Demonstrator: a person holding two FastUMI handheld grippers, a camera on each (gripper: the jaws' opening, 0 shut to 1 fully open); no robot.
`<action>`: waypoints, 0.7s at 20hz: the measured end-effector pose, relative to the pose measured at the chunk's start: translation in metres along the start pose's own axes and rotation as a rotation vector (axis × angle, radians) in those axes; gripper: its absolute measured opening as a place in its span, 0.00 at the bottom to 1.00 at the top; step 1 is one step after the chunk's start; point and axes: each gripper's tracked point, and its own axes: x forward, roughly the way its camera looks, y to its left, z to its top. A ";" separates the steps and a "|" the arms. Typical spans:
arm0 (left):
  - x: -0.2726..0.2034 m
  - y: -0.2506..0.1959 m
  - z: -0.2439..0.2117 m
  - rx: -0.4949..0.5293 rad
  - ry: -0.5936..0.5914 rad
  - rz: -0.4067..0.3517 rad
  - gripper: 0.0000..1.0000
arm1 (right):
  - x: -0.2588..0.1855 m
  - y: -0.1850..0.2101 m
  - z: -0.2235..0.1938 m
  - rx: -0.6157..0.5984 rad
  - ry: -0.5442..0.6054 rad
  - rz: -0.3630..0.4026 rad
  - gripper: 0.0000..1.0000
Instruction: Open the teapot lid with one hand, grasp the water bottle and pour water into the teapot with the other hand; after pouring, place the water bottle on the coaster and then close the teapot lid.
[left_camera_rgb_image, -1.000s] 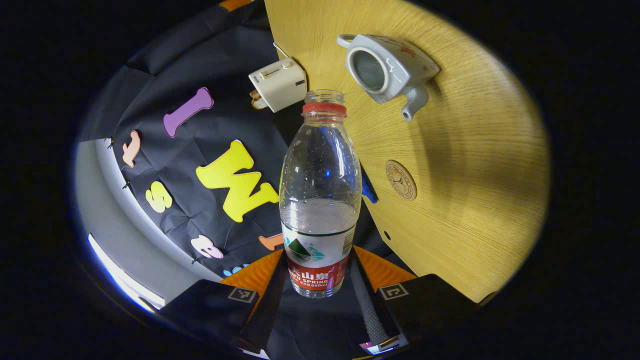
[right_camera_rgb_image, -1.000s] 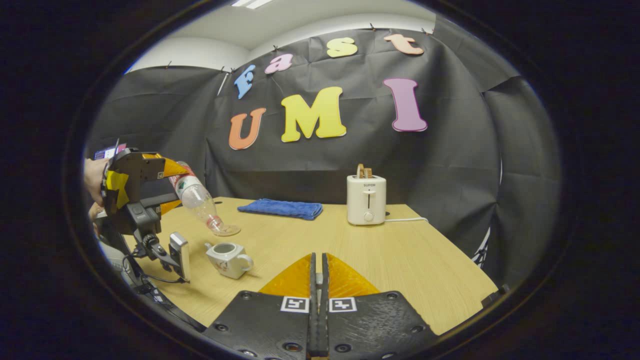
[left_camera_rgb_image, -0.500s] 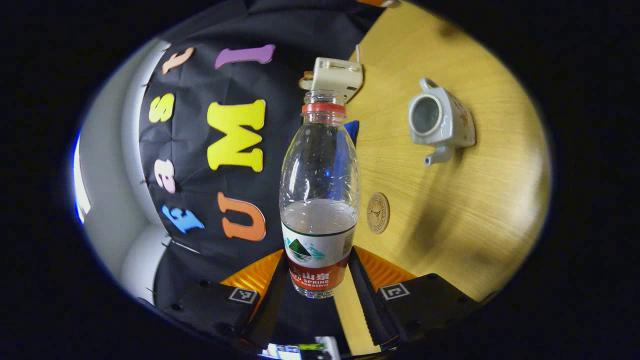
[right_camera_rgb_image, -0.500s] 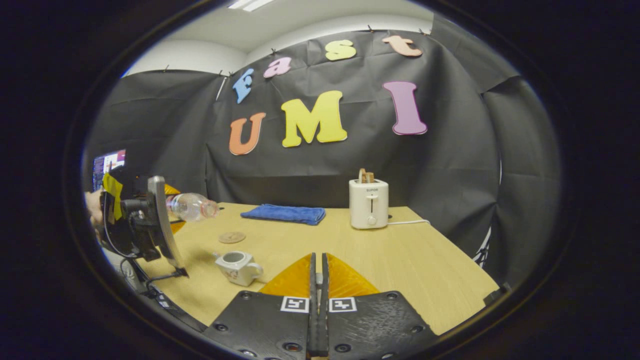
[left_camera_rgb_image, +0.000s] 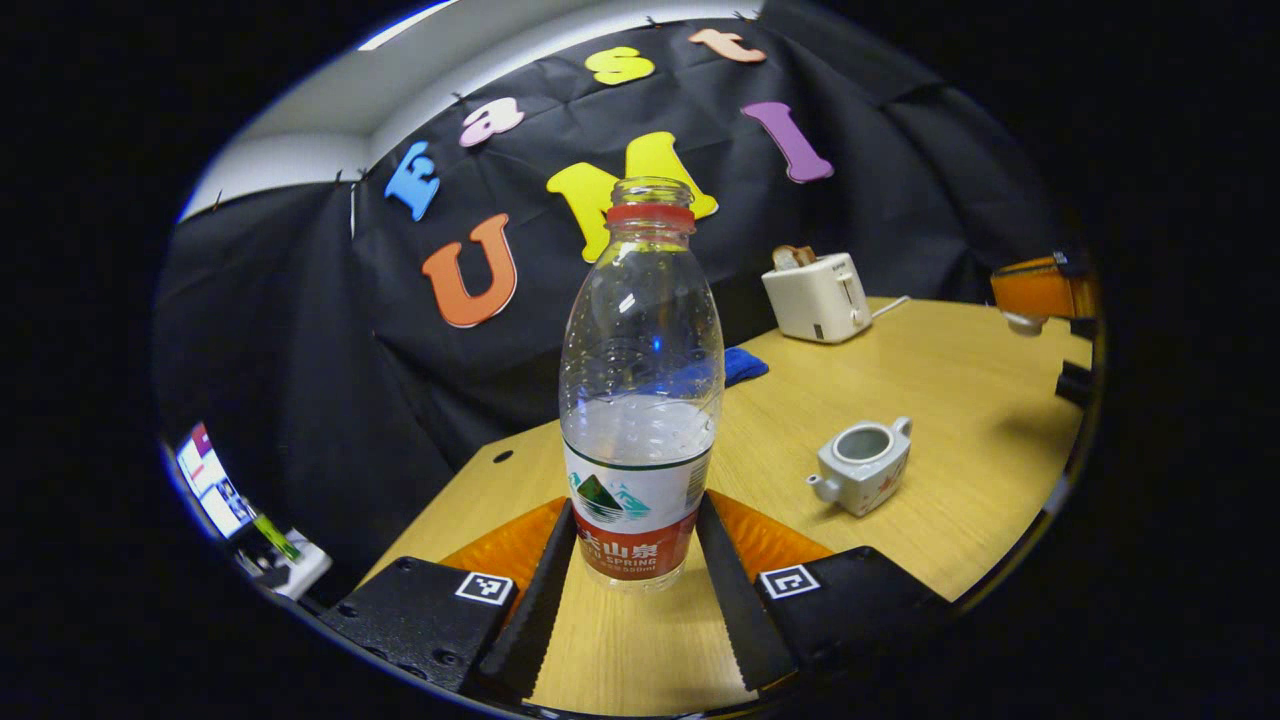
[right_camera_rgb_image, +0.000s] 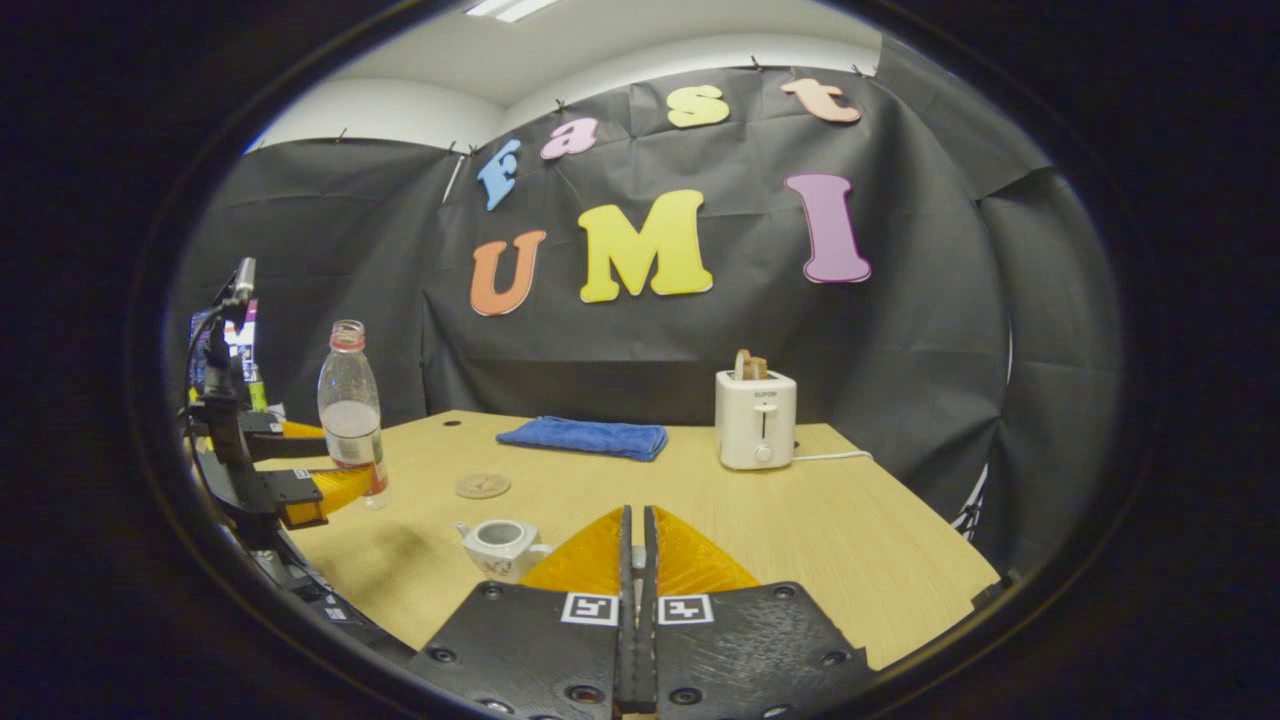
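Wooden tabletop (right_camera_rgb_image: 800, 520) carries the lidless teapot (left_camera_rgb_image: 862, 467), left claw (left_camera_rgb_image: 635, 570) grips the upright water bottle (left_camera_rgb_image: 640, 400), right claw (right_camera_rgb_image: 636, 560) stays clenched.

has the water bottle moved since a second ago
Yes. In the right gripper view the water bottle was tipped mouth-down over the teapot; now it stands upright in the left claw, left of the coaster, short of it.
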 end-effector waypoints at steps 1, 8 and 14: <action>-0.001 -0.001 -0.003 -0.050 0.001 -0.008 0.75 | 0.000 0.003 0.001 -0.002 -0.001 0.001 0.00; 0.009 0.017 0.012 -0.268 -0.055 -0.026 0.75 | 0.003 0.024 0.000 -0.017 0.010 0.014 0.00; 0.045 0.041 0.062 -0.324 -0.153 -0.057 0.75 | 0.006 0.022 0.000 -0.022 0.009 0.006 0.00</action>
